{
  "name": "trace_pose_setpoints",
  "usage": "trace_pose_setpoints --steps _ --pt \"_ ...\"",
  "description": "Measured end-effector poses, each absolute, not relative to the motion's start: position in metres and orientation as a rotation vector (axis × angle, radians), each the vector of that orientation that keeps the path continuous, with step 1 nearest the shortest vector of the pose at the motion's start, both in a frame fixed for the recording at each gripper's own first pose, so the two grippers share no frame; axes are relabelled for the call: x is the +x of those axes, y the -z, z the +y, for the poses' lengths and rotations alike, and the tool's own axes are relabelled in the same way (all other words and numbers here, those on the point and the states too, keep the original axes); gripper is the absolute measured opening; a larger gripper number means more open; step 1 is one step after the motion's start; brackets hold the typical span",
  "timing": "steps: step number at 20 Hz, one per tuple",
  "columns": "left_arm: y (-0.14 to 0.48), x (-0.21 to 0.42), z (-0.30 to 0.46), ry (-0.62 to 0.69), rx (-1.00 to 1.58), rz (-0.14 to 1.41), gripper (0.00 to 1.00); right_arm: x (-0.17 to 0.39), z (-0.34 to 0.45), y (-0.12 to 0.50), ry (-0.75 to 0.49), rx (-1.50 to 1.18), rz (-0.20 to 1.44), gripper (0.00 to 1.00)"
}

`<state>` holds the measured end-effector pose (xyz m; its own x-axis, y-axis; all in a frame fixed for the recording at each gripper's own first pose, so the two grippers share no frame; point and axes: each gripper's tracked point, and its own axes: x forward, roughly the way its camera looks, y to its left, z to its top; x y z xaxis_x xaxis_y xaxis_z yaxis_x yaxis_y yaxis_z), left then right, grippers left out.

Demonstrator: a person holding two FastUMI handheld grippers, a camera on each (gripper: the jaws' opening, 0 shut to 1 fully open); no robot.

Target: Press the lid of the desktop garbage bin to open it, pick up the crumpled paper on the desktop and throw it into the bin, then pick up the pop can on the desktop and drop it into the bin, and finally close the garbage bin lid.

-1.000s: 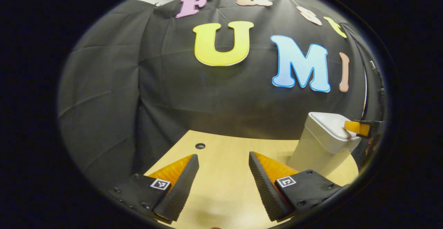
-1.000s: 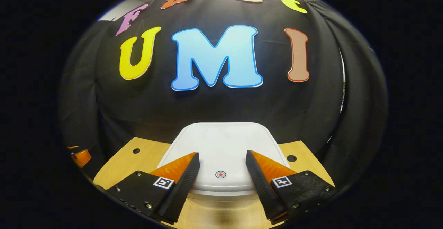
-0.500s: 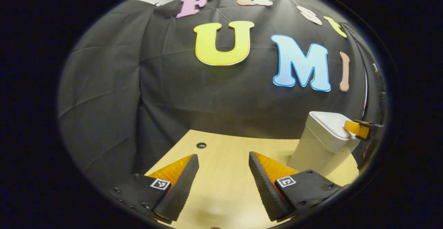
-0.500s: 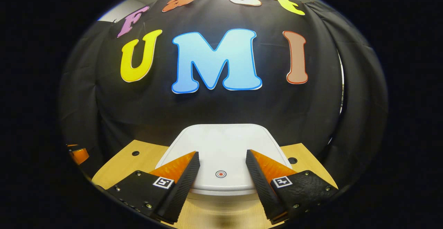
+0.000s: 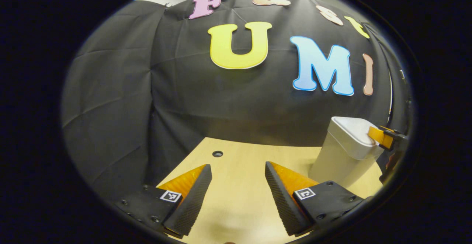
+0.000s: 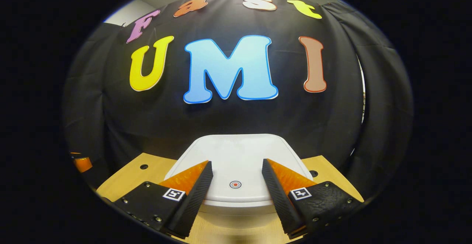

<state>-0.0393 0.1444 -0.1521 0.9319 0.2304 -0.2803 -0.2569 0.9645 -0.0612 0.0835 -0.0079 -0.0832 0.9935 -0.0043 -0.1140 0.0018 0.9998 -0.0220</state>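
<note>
Presently, the right gripper (image 6: 235,179) sits low over the front edge of the white garbage bin's lid (image 6: 239,153), jaws apart and holding nothing, straddling the small round press mark (image 6: 235,184) at 6 o'clock on the lid. That placement appears intended to push the lid open; the lid lies flat and closed. The left gripper (image 5: 236,185) waits over the bare wooden desktop (image 5: 243,159), jaws likewise apart and empty, apparently kept clear of the press. From there the garbage bin (image 5: 341,155) stands at 3 o'clock, the right gripper's fingertip (image 5: 377,135) at its lid's edge.
</note>
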Motion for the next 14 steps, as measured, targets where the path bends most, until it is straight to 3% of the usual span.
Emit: trace_pose_setpoints --steps 1,2,6,8,10,14 --pt "0.152 -0.039 0.144 -0.25 -0.094 0.275 0.95 0.083 -0.008 0.083 0.003 -0.022 0.112 0.88" --pt "0.151 -0.038 0.144 -0.249 -0.09 0.273 0.99 0.084 -0.008 0.082 0.003 -0.022 0.112 0.88" --pt "0.146 -0.035 0.137 -0.236 -0.08 0.264 0.95 0.083 -0.008 0.082 0.004 -0.022 0.107 0.88" --pt "0.144 -0.033 0.134 -0.228 -0.079 0.259 0.99 0.083 -0.008 0.079 0.006 -0.016 0.084 0.88" --pt "0.141 -0.033 0.131 -0.225 -0.075 0.252 0.92 0.083 -0.008 0.078 0.004 -0.005 0.07 0.88" --pt "0.136 -0.032 0.128 -0.216 -0.066 0.239 0.95 0.084 -0.008 0.078 0.007 -0.013 0.063 0.88"
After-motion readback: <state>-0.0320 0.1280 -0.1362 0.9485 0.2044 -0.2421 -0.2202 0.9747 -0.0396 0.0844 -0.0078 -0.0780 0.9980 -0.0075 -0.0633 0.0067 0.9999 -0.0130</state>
